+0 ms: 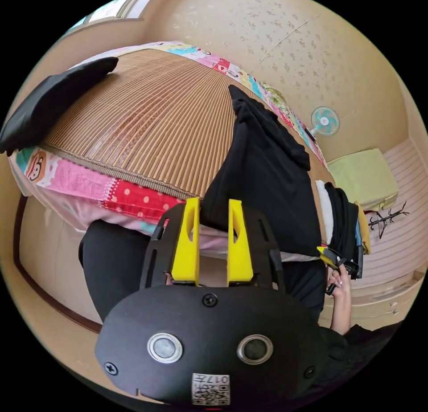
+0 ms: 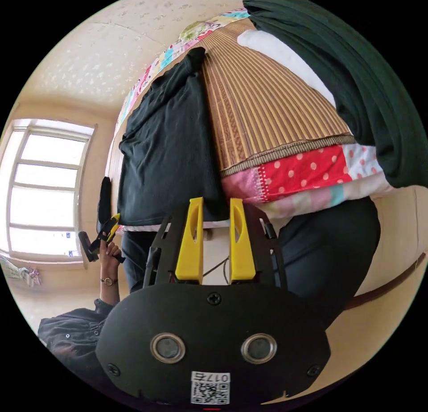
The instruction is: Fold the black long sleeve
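Black long sleeve (image 1: 267, 180), centre-right of the left gripper view, lies on the woven mat (image 1: 147, 118); soft, light and limp, best pinched at the hem corners, where the left gripper (image 1: 213, 216) and right gripper (image 2: 214, 216) wait part-open.

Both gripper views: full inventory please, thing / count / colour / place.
black long sleeve: 1, black, partly folded on the mat, near edge hanging over the bed's side
woven mat: 1, brown striped, covering the bed top
patchwork bedding: 1, pink, red dotted, multicolour, under the mat
folded garment: 1, black, far corner of the mat
clothes stack: 1, black, white, yellow, bed edge beside the long sleeve
fan: 1, teal, on the wall
window: 1, white frame, wall
left gripper: 1, yellow fingers, open at the long sleeve's edge
right gripper: 1, yellow fingers, open at the long sleeve's edge
hand: 1, holding the right gripper
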